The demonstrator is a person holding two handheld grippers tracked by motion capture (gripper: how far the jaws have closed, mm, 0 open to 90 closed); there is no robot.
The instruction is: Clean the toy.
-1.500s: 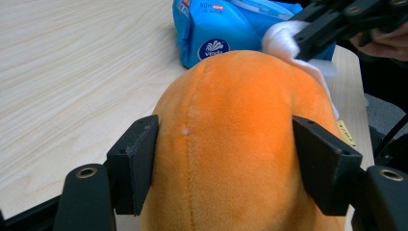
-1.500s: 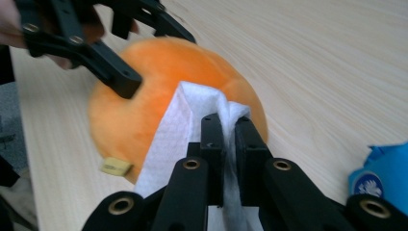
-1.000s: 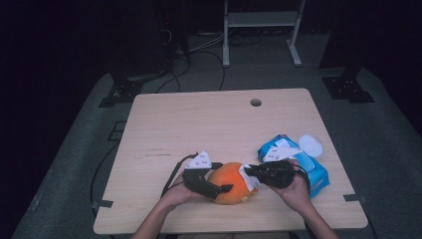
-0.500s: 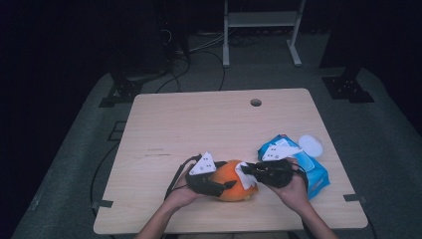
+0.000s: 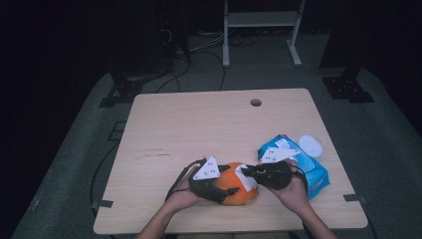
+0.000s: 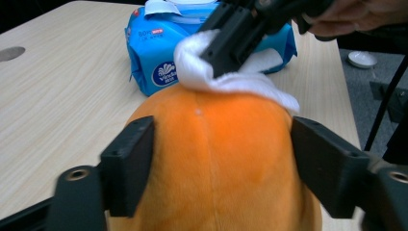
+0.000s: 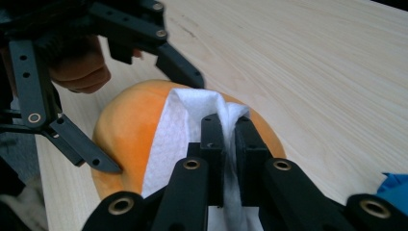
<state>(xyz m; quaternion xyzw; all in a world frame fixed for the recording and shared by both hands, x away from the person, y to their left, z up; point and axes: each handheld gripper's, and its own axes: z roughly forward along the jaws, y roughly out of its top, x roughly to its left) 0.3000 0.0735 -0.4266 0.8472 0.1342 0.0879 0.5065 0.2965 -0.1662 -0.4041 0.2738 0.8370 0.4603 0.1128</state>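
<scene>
The left gripper (image 5: pixel 225 190) straddles the orange plush ball (image 5: pixel 238 188) near the tabletop's (image 5: pixel 199 124) front edge; its jaws, which have just been opening, sit against both flanks of it. The right gripper (image 5: pixel 247 172) has its jaws pinched together on a white wet wipe (image 5: pixel 245 178) draped over the ball's top. Just right lies a blue wipes pack (image 5: pixel 313 172), its label too blurred to read. The tabletop's far half offers open room.
</scene>
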